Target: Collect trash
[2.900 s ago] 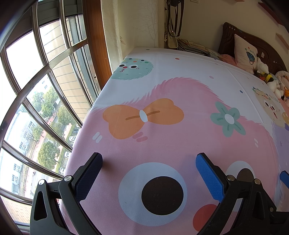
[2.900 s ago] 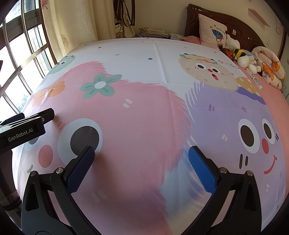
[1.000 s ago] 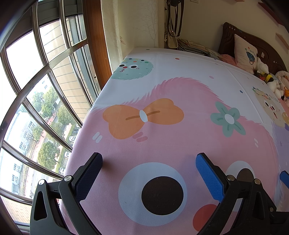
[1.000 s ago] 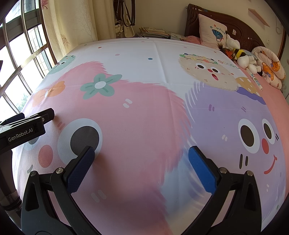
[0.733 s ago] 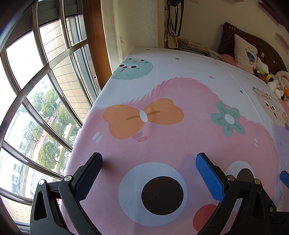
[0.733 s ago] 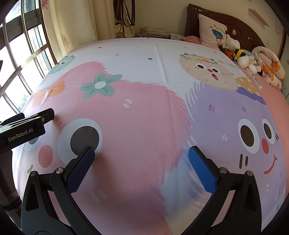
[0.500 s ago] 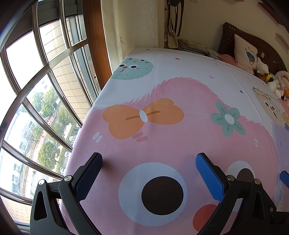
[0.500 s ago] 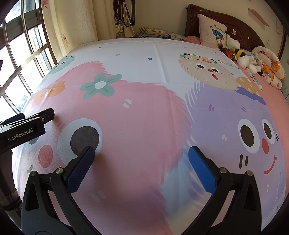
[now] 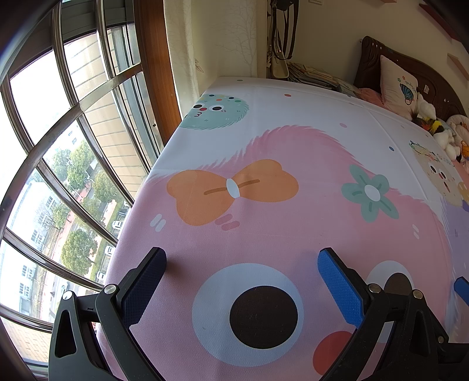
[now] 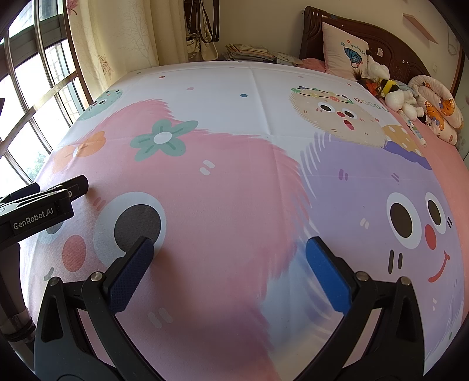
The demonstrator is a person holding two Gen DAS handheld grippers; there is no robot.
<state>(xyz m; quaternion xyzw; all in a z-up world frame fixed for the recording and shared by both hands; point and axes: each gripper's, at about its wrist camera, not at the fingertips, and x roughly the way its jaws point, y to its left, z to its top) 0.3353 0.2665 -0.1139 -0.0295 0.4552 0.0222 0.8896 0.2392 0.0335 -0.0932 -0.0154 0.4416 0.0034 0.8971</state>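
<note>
1. Sunlit bedroom: in the left wrist view a bed (image 9: pixel 293 140) with a cartoon-print sheet fills the frame, a big window (image 9: pixel 73 152) on the left. My left gripper (image 9: pixel 241 277) hangs just over the near end of the bed, fingers (image 9: pixel 337 285) wide apart and holding nothing. Nothing has changed from the earlier frames; the task looks not yet begun.
2. In the right wrist view my right gripper (image 10: pixel 228 263) is likewise spread wide and empty, with the left gripper at the left edge. No trash shows on the sheet, so I cannot give its place, heading or long axis. Far right by the headboard (image 10: pixel 366 26) lie soft toys (image 10: pixel 392 88), a pillow (image 10: pixel 343 55) and a marker (image 10: pixel 414 130), lengthwise near-to-far.
</note>
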